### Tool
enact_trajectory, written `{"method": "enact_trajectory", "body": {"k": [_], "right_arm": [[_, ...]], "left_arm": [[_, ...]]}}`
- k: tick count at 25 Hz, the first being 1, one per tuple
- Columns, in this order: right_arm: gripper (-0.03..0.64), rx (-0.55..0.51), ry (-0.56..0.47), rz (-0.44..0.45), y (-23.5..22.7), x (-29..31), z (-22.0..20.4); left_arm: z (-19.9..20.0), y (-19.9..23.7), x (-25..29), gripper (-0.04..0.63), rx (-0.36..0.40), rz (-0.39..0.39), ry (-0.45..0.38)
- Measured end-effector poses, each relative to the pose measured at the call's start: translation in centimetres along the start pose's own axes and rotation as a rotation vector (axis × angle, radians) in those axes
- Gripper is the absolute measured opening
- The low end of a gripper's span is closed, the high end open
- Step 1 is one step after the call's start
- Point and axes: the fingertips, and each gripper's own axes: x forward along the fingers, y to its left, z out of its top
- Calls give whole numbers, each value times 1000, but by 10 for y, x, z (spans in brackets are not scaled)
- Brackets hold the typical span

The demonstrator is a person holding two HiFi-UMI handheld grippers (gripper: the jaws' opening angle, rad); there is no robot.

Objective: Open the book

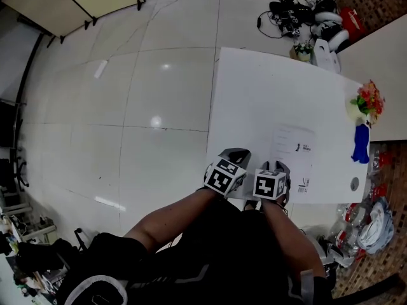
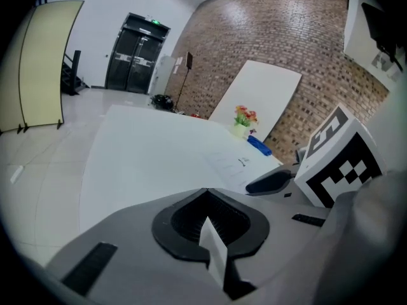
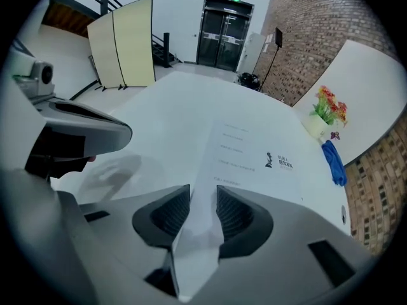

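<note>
Poised at the near edge of the book [image 3: 254, 154]
The right tongs [image 3: 202, 192] gape empty, the left tongs [image 2: 206, 192] are closed; pinch only the cover's corner.

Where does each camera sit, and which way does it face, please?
Head view: on the person's head, looking steeply down at the table, book, left gripper, right gripper and forearms.
Left gripper view: on the left gripper, looking along its jaws across the table; the right gripper's marker cube shows at right.
Right gripper view: on the right gripper, looking over the book; the left gripper shows at left.
Shared: both gripper views face the flowers and brick wall.
</note>
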Motion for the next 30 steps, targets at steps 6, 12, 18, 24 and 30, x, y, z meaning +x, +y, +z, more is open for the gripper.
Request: {"method": "enact_trajectory", "body": {"k": [6, 12, 18, 24, 30], "right_arm": [[108, 76, 11, 48, -1, 0, 1], [74, 142, -6, 97, -2, -2, -1], [44, 189, -24, 150, -2, -4, 0], [26, 242, -24, 202, -5, -10, 2], [14, 329, -94, 288, -21, -38, 11]], "left_arm": [[8, 6, 1, -3, -32, -2, -27], [8, 12, 0, -3, -52, 2, -26], [16, 10, -1, -3, -58, -19, -51], [25, 12, -1, -3, -79, -17, -71], [41, 15, -4, -3, -66, -21, -102]]}}
